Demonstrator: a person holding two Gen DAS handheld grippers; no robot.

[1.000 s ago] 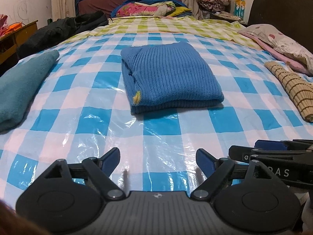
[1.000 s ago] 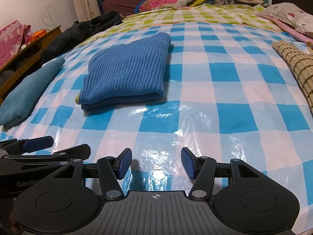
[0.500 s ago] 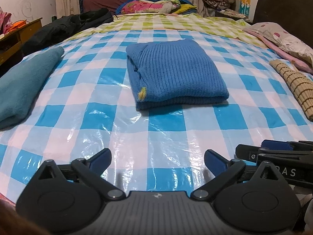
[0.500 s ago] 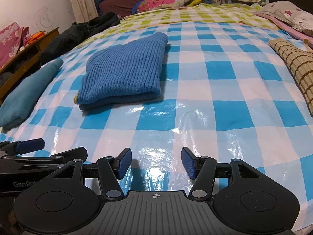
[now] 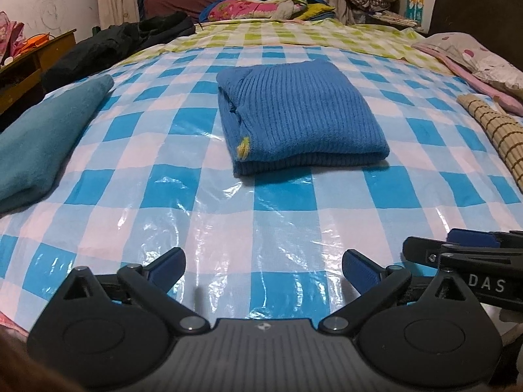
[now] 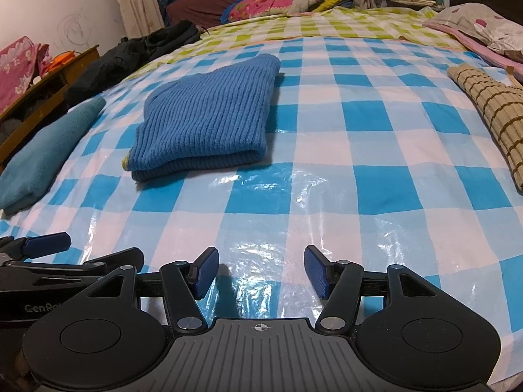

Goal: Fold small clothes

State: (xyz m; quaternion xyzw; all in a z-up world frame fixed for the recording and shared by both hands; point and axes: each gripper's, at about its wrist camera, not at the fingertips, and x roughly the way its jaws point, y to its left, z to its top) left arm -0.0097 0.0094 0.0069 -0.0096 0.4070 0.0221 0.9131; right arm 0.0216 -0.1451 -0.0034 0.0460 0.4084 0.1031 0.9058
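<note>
Nearest, the left gripper [image 5: 263, 269] and the right gripper [image 6: 258, 272] hover side by side over the near edge of the bed [image 5: 281, 215], both with jaws spread wide and holding nothing. In each view the neighbouring gripper shows at the frame's edge, just beside the other.

Beyond them lies a bare stretch of glossy blue-and-white checked plastic sheet [image 6: 327, 196], wrinkled and reflective.

Mid-bed sits the blue sweater [image 5: 300, 114], already folded into a compact rectangle of stacked layers, its thick folded edge facing the grippers and a small yellow tag [image 5: 243, 147] showing at its near left corner. It lies well apart from both grippers.

To the left lies a folded teal cloth [image 5: 42, 137]; to the right, a beige checked garment [image 6: 493, 111]. Farther off, a dark jacket [image 5: 114, 42] and a pile of bright bedding [image 5: 271, 3] lie at the far end.

Judgement: the sweater's fold appears complete, and the step in hand is probably selecting the next piece. To do it well, keep the jaws wide on approach, come in low along the sheet, and pinch only cloth at a free corner or hem, since the slick plastic may lift with it. The beige garment looks stiff and rolled; it may need flattening first.
</note>
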